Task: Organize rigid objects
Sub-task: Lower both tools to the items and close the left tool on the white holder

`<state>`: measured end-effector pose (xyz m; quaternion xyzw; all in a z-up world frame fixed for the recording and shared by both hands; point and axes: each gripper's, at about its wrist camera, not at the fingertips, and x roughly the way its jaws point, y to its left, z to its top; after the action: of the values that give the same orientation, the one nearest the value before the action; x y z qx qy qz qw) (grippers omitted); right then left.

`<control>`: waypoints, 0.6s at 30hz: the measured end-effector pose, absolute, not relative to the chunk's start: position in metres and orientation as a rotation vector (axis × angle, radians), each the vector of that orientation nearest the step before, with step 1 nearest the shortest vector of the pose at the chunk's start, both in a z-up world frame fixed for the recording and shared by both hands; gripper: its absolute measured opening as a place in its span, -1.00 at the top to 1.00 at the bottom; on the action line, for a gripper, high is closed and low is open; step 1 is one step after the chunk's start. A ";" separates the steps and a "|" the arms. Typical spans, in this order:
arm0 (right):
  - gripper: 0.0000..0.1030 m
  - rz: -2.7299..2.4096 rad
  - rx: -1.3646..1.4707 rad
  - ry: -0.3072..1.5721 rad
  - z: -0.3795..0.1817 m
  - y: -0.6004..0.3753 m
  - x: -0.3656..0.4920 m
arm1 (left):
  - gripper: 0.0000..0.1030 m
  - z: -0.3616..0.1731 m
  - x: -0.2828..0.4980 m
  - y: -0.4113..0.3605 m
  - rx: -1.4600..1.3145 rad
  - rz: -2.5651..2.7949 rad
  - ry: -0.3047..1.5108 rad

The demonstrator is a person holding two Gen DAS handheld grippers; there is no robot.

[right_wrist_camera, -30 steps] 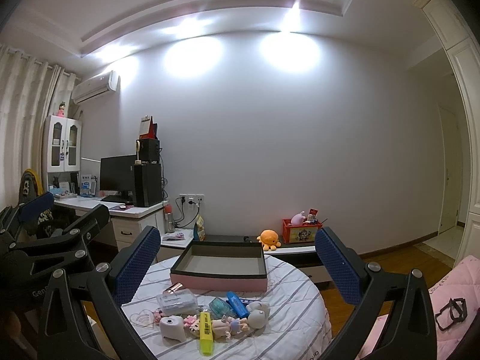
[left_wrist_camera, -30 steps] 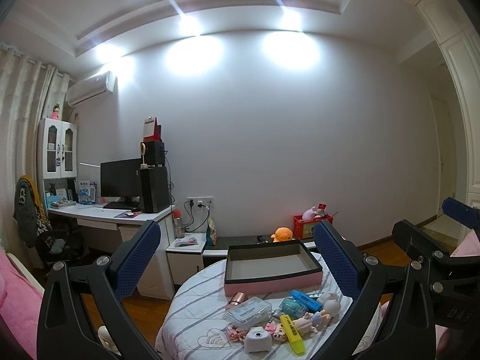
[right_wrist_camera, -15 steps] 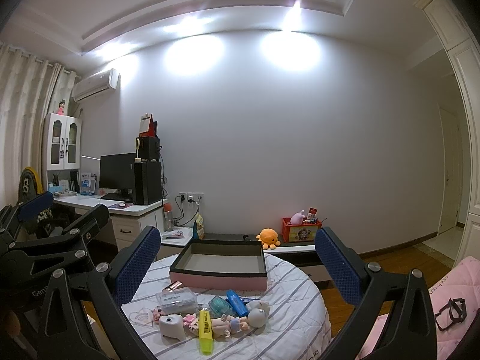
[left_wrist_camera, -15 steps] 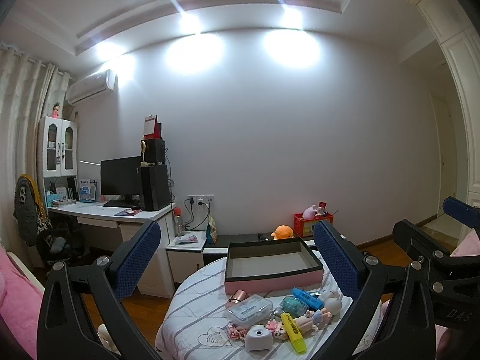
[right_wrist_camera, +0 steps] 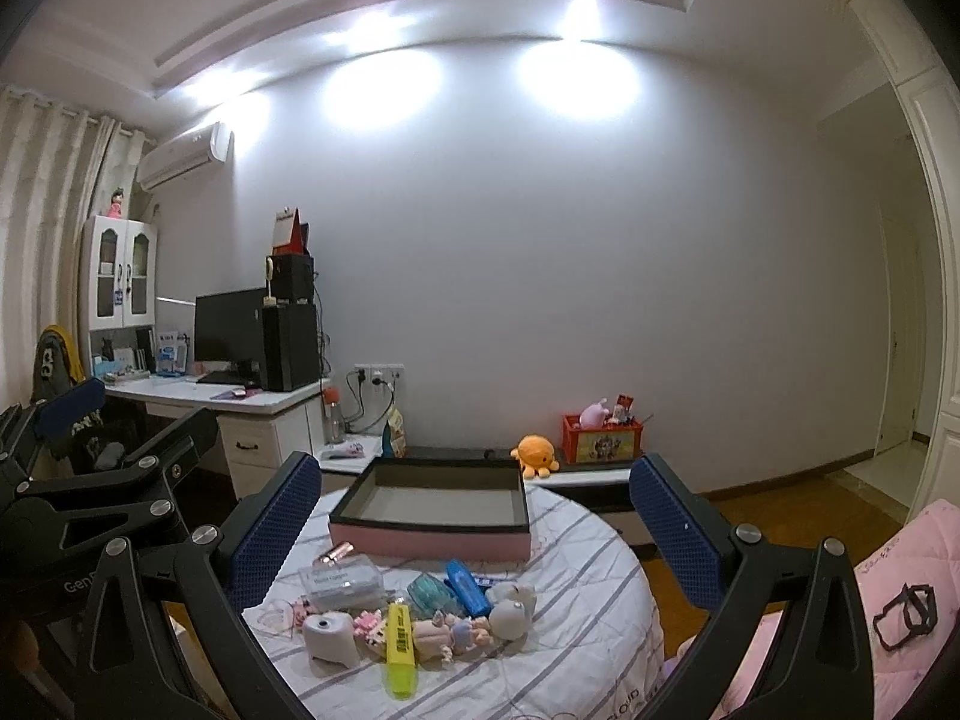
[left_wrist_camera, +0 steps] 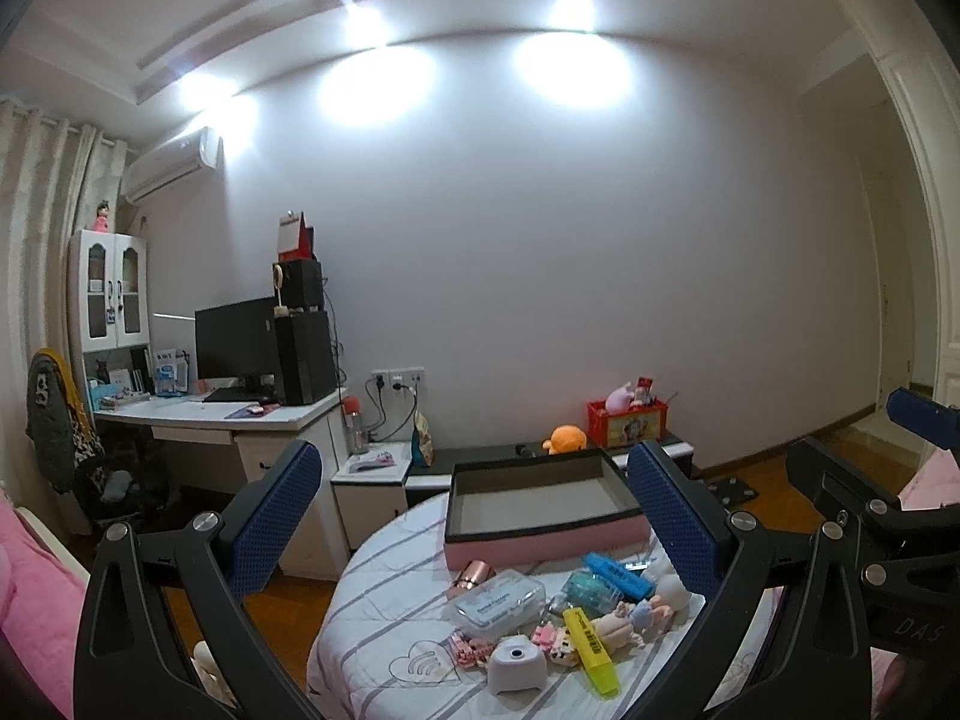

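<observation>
Left wrist view, both hand-held grippers [left_wrist_camera: 474, 516] [right_wrist_camera: 474, 516] spread wide, empty, above cluttered table [left_wrist_camera: 384, 618].

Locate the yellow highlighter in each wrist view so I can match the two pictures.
Left wrist: the highlighter lies low and right of centre, at the near edge of the toy pile, right of the white sharpener.
Right wrist: the highlighter lies low and left of centre, again just right of the sharpener.
Shared landmark: the pink box, empty, behind the pile in both.
</observation>
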<state>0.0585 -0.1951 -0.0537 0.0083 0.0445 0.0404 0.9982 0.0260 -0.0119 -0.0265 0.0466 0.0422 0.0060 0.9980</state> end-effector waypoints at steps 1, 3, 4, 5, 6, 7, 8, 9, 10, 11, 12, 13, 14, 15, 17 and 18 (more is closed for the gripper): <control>-1.00 0.082 0.017 0.099 -0.057 -0.196 0.062 | -1.00 -0.031 0.030 -0.013 0.096 0.008 0.097; -1.00 0.087 0.011 0.119 -0.066 -0.198 0.070 | -1.00 -0.043 0.042 -0.015 0.099 -0.004 0.137; -1.00 0.090 0.009 0.133 -0.071 -0.198 0.075 | -1.00 -0.048 0.047 -0.015 0.098 -0.010 0.154; -1.00 0.099 0.010 0.151 -0.078 -0.199 0.081 | -1.00 -0.055 0.052 -0.015 0.096 -0.017 0.172; -1.00 0.110 0.009 0.167 -0.084 -0.199 0.086 | -1.00 -0.065 0.062 -0.015 0.090 -0.031 0.206; -1.00 0.120 0.007 0.192 -0.092 -0.199 0.093 | -1.00 -0.073 0.068 -0.014 0.086 -0.040 0.233; -1.00 0.124 0.004 0.212 -0.099 -0.199 0.098 | -1.00 -0.084 0.076 -0.013 0.082 -0.054 0.269; -1.00 0.125 -0.001 0.235 -0.107 -0.199 0.104 | -1.00 -0.092 0.081 -0.014 0.080 -0.062 0.291; -1.00 0.124 -0.007 0.259 -0.116 -0.199 0.110 | -1.00 -0.107 0.090 -0.013 0.076 -0.071 0.339; -1.00 0.121 -0.010 0.285 -0.127 -0.200 0.117 | -1.00 -0.118 0.097 -0.013 0.076 -0.073 0.370; -1.00 0.119 -0.009 0.312 -0.136 -0.202 0.124 | -1.00 -0.127 0.102 -0.014 0.079 -0.072 0.393; -1.00 0.117 -0.007 0.338 -0.145 -0.204 0.130 | -1.00 -0.142 0.110 -0.015 0.088 -0.065 0.436; -1.00 0.115 0.000 0.372 -0.156 -0.207 0.138 | -1.00 -0.154 0.114 -0.015 0.095 -0.059 0.462; -1.00 0.113 0.006 0.396 -0.166 -0.209 0.143 | -1.00 -0.166 0.118 -0.014 0.101 -0.052 0.489; -1.00 0.105 0.018 0.447 -0.185 -0.215 0.155 | -1.00 -0.186 0.126 -0.013 0.105 -0.034 0.535; -1.00 0.102 0.024 0.470 -0.193 -0.217 0.161 | -1.00 -0.199 0.130 -0.012 0.101 -0.023 0.562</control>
<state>0.1607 -0.2170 -0.1934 0.0117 0.2330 0.0504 0.9711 0.1296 -0.0118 -0.1992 0.0500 0.2772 -0.0114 0.9594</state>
